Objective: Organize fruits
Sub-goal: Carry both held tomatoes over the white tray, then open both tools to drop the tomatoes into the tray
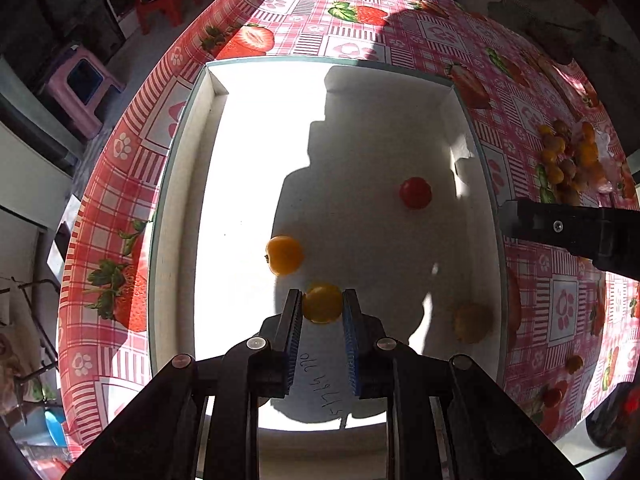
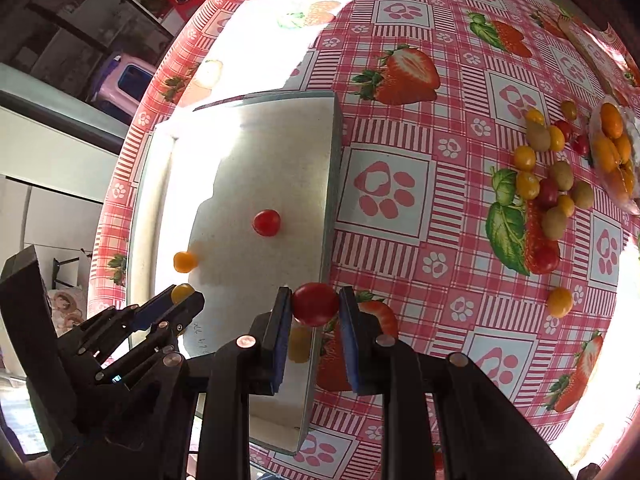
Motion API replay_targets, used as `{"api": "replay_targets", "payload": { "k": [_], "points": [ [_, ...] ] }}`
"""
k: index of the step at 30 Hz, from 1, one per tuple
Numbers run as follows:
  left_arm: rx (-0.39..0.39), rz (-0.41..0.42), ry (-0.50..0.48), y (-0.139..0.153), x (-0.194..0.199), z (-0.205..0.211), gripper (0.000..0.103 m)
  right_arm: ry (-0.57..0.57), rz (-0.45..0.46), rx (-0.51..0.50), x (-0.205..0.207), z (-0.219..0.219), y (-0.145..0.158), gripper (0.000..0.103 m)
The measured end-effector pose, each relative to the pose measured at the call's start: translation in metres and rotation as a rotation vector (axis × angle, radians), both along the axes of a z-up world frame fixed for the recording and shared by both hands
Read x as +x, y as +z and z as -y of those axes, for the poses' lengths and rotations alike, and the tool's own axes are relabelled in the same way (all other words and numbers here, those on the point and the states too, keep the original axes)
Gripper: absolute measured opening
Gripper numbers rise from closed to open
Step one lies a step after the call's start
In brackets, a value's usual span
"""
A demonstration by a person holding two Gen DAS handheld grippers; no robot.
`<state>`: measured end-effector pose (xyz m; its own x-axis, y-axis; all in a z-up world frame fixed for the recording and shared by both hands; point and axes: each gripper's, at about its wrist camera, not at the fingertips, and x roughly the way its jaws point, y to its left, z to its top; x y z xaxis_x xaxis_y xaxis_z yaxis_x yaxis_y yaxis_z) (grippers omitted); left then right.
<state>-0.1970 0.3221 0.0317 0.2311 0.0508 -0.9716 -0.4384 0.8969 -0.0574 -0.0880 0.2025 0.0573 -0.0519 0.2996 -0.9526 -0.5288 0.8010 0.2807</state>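
Tablecloth [image 2: 460, 240], pink check printed with strawberries and paw marks, covers a round table whose rim curves along the left of both views, with floor and stools beyond it. White box [image 1: 176, 208], shallow and open-topped, sits on the cloth near that rim; its low walls bound a broad bare floor, half in sunlight and half in shadow of the grippers. Inside lie a red tomato [image 1: 416, 193], a yellow tomato [image 1: 284, 255] near the middle, and a dull yellow fruit [image 1: 472, 322] close to the right wall, all well apart. Left gripper [image 1: 322, 304] points down over the box interior, its jaws pinching a yellow cherry tomato [image 1: 322, 303] between the blue pads, above the box floor. Right gripper [image 2: 314, 304] hangs above the box's right wall, its jaws pressed on a red cherry tomato [image 2: 315, 304]; the box edge lies just beneath, with open cloth to the right. Fruit pile [image 2: 556, 176], red, yellow and olive pieces beside a clear plastic packet [image 2: 614, 152] of orange ones, lies well apart at the far right. Lone yellow tomato [image 2: 560, 302] rests on the cloth between pile and right gripper.
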Motion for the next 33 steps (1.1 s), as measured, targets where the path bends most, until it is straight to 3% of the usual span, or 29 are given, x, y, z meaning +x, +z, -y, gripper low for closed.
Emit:
{"api": "replay_targets", "payload": {
  "k": [11,20,23,25,26,27,29,33],
  "points": [
    [0.006,-0.007,-0.006,-0.013,0.005,0.005,0.022,0.069,0.023,-0.037,0.034,-0.07,-0.027,0.026],
    [0.043,-0.016,-0.01,-0.013,0.001,0.011,0.022,0.107,0.043,-0.103,0.035,-0.09,-0.049,0.027],
    [0.067,-0.028,-0.031,-0.013,0.001,0.016,0.023,0.113,0.024,-0.093,0.035,-0.092,-0.049,0.034],
    [0.082,-0.038,-0.036,-0.014,0.002,0.018,0.046,0.104,0.008,-0.073,0.037,-0.09,-0.045,0.041],
    [0.096,-0.031,-0.031,-0.012,0.001,0.018,0.069,0.099,0.013,-0.063,0.037,-0.089,-0.042,0.05],
    [0.12,-0.016,-0.025,-0.008,-0.001,0.019,0.072,0.092,0.02,-0.049,0.038,-0.088,-0.036,0.06],
    [0.128,-0.024,-0.037,-0.006,-0.002,0.022,0.072,0.076,0.033,-0.017,0.043,-0.086,-0.023,0.07],
    [0.113,-0.039,-0.065,0.0,-0.001,0.029,0.072,0.036,0.053,0.034,0.046,-0.067,0.0,0.079]
  ]
}}
